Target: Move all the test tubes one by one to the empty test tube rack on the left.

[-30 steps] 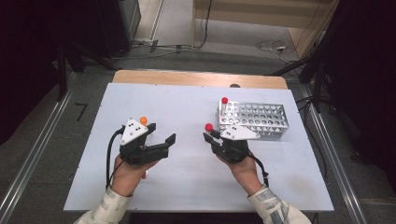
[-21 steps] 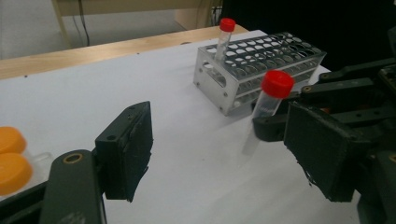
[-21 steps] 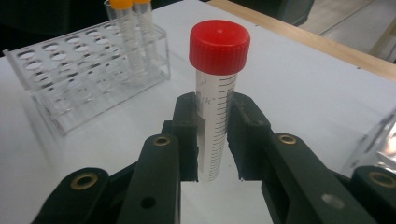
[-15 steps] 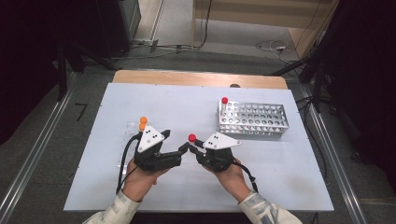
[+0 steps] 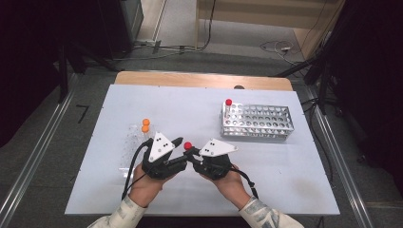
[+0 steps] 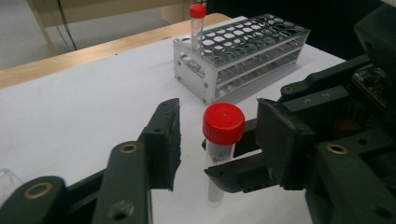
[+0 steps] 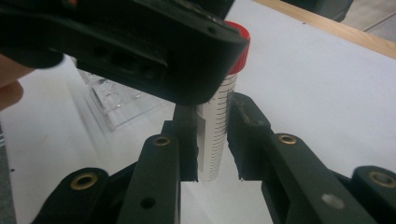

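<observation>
The red-capped tube [image 6: 219,154], light, smooth and probably slippery plastic, stands clamped mid-body in the right gripper [image 7: 212,140] jaws, while the left gripper [image 6: 219,135] jaws, just closing, bracket its cap without touching.

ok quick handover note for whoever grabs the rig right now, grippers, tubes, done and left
Right gripper: shut on the red-capped tube, held upright above the table.
Left gripper: jaws have just been closing around the tube's cap, pads not yet on it.
Metal rack: at the far right, one red-capped tube in its corner hole.
Clear rack: at the left, two orange-capped tubes.
Done: tube picked up.
Left: probably grip the cap and unscrew or pass it over.
</observation>
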A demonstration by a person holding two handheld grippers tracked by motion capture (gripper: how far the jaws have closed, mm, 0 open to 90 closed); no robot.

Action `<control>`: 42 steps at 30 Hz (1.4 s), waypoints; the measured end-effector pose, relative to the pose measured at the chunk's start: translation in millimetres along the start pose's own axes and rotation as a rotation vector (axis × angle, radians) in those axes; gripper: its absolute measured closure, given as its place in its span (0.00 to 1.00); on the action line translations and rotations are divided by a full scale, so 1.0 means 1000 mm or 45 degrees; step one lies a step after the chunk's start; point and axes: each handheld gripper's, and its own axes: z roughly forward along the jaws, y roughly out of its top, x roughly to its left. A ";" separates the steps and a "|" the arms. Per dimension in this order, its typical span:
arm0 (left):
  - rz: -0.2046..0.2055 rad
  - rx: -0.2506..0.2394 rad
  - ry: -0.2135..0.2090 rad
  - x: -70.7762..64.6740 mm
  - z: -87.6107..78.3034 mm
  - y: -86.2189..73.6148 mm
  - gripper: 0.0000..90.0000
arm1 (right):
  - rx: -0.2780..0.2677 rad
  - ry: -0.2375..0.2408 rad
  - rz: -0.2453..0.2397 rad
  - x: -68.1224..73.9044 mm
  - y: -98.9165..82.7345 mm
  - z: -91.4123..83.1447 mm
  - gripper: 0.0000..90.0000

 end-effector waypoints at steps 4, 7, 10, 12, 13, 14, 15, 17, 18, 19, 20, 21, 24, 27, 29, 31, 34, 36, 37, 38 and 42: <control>0.012 0.002 0.006 -0.001 0.001 -0.001 0.67 | 0.003 0.010 -0.005 0.001 0.000 0.001 0.79; 0.012 0.003 0.008 0.000 0.001 -0.001 0.71 | 0.006 0.017 -0.010 0.003 0.000 0.001 0.79; 0.011 0.000 0.008 0.000 0.000 -0.001 0.74 | 0.004 0.017 -0.014 0.004 0.000 0.001 0.79; 0.009 -0.003 0.008 0.000 0.000 -0.001 0.76 | 0.002 0.017 -0.010 0.003 0.000 0.001 0.79; 0.008 -0.004 0.007 0.000 0.000 -0.001 0.76 | 0.003 0.017 -0.010 0.003 0.000 0.001 0.79; 0.007 -0.004 0.006 0.000 0.000 -0.001 0.76 | -0.001 0.017 -0.008 0.003 0.000 0.001 0.79; 0.008 -0.004 0.006 0.000 0.000 -0.001 0.76 | 0.000 0.018 -0.007 0.003 0.001 0.001 0.79; 0.006 -0.004 0.005 0.000 0.000 -0.001 0.77 | -0.001 0.019 -0.005 0.003 0.001 0.000 0.79; 0.006 -0.003 0.003 0.000 0.000 -0.001 0.77 | -0.001 0.019 -0.005 0.003 0.001 0.000 0.79; 0.007 -0.003 0.002 0.000 0.000 -0.001 0.77 | -0.002 0.019 -0.004 0.003 0.001 0.000 0.79; 0.007 -0.003 -0.001 0.000 -0.001 -0.001 0.77 | -0.003 0.021 -0.002 0.003 0.001 0.000 0.79; 0.007 -0.002 -0.003 0.000 -0.001 -0.001 0.77 | -0.004 0.022 -0.001 0.003 0.001 0.000 0.79; -0.004 0.006 -0.014 0.001 -0.002 0.000 0.78 | -0.009 0.030 0.002 0.003 0.002 -0.001 0.67; -0.022 0.005 -0.013 0.005 -0.006 0.001 0.78 | -0.019 0.041 0.002 0.004 0.004 -0.003 0.52; -0.033 0.003 -0.006 0.009 -0.011 0.001 0.78 | -0.011 0.049 0.005 0.005 0.005 -0.005 0.44; -0.047 -0.005 0.007 0.014 -0.016 0.002 0.78 | -0.003 0.059 0.008 0.005 0.006 -0.008 0.38; -0.076 -0.015 0.022 0.022 -0.023 0.003 0.78 | -0.001 0.063 0.010 0.003 0.005 -0.011 0.36; -0.090 -0.012 0.034 0.028 -0.028 0.003 0.78 | 0.004 0.059 0.010 0.000 0.004 -0.013 0.32; -0.097 -0.014 0.039 0.031 -0.031 0.003 0.78 | 0.009 0.055 0.011 -0.001 0.003 -0.014 0.31; -0.104 -0.020 0.047 0.033 -0.034 0.004 0.78 | 0.013 0.051 0.016 -0.003 0.002 -0.015 0.30; -0.126 -0.043 0.069 0.044 -0.046 0.007 0.78 | 0.020 0.017 0.053 -0.014 -0.002 -0.021 0.27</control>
